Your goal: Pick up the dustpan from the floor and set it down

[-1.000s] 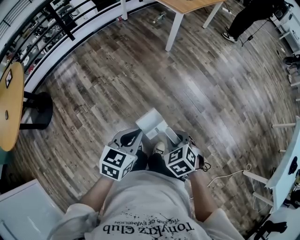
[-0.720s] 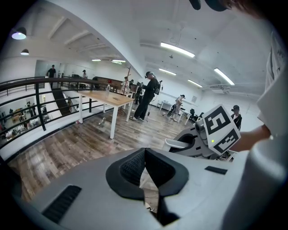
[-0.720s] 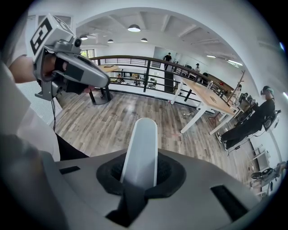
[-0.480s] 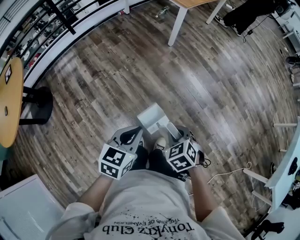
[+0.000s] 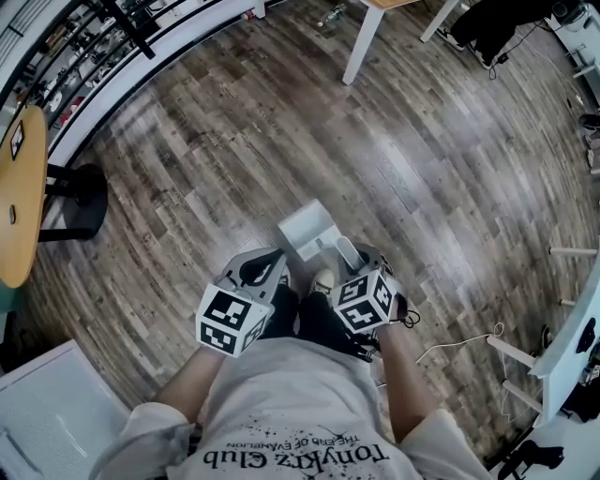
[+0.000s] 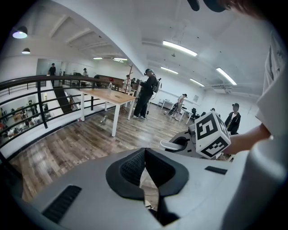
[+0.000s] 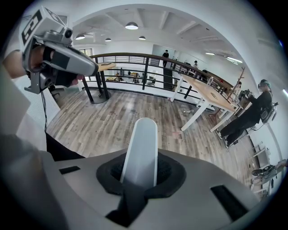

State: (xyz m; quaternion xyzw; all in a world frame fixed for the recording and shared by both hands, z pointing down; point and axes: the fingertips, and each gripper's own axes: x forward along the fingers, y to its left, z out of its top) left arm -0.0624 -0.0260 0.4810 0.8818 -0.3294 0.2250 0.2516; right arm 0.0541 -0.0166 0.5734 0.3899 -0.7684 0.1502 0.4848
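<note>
The pale grey dustpan hangs just in front of my shoes, its pan toward the wooden floor. My right gripper is shut on its long rounded handle, which stands up between the black pads in the right gripper view. Beside it on the left, my left gripper holds nothing. In the left gripper view its jaws meet at the tips, and the right gripper's marker cube shows beyond them.
A table with white legs stands far ahead, with a person by it. A round wooden table and black stool base are left, along a black railing. A white cable lies on the floor at right.
My right gripper has sunk a little with the dustpan still in its grip. The left gripper has stayed where it was.
</note>
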